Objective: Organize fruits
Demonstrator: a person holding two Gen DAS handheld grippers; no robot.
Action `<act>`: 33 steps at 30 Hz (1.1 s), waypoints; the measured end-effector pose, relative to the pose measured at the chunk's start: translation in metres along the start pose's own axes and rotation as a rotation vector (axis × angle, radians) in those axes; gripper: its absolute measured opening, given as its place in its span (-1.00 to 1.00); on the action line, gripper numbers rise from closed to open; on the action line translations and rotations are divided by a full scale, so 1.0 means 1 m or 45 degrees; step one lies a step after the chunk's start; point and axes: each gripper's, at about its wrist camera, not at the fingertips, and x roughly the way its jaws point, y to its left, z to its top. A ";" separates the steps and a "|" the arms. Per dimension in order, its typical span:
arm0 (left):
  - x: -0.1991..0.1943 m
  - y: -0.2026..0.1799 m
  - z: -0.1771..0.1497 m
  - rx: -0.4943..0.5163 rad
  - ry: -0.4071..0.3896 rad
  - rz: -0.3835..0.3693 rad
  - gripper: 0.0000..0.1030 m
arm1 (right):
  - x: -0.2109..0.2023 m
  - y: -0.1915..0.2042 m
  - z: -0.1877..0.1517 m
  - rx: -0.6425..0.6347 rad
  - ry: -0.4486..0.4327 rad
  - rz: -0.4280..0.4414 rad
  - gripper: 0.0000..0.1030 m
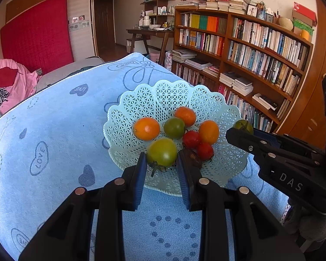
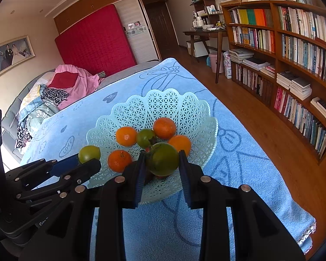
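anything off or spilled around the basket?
Nothing spilled or damaged. The basket sits upright on the blue towel, its fruit inside. Each claw is shut on a green tomato above it: left claw on one, right claw on another.

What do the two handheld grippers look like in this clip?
Both the left gripper and the right gripper are matte black angular plastic, with round silver bolt heads and flat blue pads inside the fingers. White letters DAS mark the right one's body.

The blue towel point(image 1: 54, 130) carried hearts printed "LOVE", one dark and upside down, one outlined. White letters "DAS" stood on the right gripper point(image 1: 241, 130). Book spines stayed too small to read.
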 end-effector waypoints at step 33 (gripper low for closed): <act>-0.033 0.023 -0.003 -0.045 -0.139 0.339 0.75 | -0.015 0.000 0.006 -0.031 -0.038 -0.099 0.95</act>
